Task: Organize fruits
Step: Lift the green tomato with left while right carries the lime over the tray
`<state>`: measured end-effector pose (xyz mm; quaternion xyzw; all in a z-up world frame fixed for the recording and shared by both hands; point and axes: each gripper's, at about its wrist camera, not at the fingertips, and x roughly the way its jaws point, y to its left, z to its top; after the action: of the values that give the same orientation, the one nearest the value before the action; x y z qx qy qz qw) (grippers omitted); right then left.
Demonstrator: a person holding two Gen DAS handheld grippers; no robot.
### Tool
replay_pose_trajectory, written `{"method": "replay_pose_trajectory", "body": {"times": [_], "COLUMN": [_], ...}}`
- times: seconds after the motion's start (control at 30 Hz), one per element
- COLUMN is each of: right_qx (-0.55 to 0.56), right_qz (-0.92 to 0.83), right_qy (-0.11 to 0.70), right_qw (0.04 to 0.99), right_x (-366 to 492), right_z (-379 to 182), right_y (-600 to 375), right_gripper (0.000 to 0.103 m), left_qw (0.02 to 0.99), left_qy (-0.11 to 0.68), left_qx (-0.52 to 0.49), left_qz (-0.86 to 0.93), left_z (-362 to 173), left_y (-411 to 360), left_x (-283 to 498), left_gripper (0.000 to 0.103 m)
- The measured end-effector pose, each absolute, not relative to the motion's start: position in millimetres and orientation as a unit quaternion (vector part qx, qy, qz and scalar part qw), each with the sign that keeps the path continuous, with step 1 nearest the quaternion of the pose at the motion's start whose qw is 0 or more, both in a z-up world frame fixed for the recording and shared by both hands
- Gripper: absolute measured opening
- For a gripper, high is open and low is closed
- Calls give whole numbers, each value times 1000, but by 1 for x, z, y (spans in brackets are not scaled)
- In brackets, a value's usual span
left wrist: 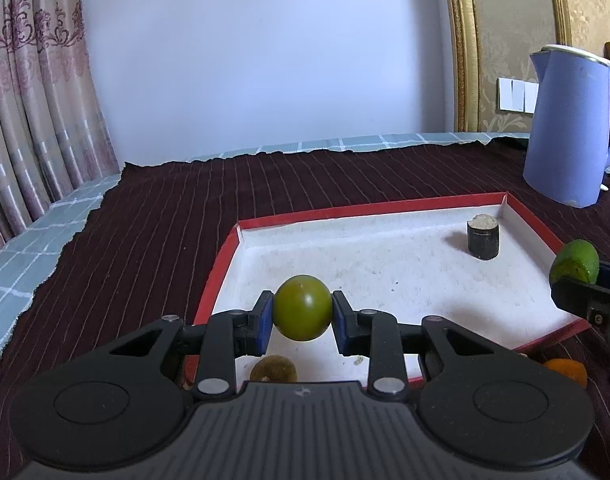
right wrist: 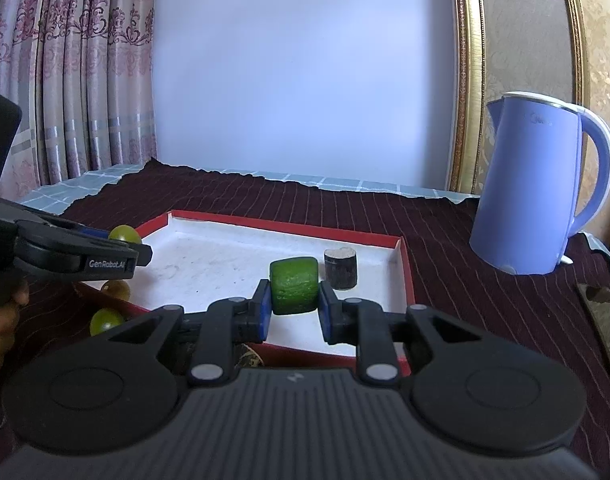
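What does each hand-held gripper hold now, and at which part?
Left hand-held gripper: round green fruit, by its two sides. Right hand-held gripper: green chunk, by its two ends.

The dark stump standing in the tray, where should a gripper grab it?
Grip the stump across its round dark sides, coming from above or the near side. It stands upright, flat pale end up, in the tray's far corner, so the walls crowd its far sides.

Table under dark striped cloth

Table (left wrist: 21,264) with pale checked cover; maroon cloth (left wrist: 153,216) over it; on that a red-rimmed tray (left wrist: 221,256), blue kettle (right wrist: 533,188), loose green fruits (right wrist: 105,320).
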<state>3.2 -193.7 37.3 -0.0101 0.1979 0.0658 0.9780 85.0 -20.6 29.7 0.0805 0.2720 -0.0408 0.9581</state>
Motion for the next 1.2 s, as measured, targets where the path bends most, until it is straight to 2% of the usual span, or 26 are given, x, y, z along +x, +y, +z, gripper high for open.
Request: {"method": "replay_pose_trajectory", "body": {"times": [1.2], "right_qx": [-23], "right_qz": [71], "right_qy": [202], "right_qw": [977], "right_x": [46], "right_z": [47], "right_y": [-184], "right_gripper": [23], "left_qw": [946], "left_qy": [314], "left_qx": [83], "left_qz": [-2], "left_z": [16], "left_y": [-24], "left_x": [142], "left_gripper": [30]}}
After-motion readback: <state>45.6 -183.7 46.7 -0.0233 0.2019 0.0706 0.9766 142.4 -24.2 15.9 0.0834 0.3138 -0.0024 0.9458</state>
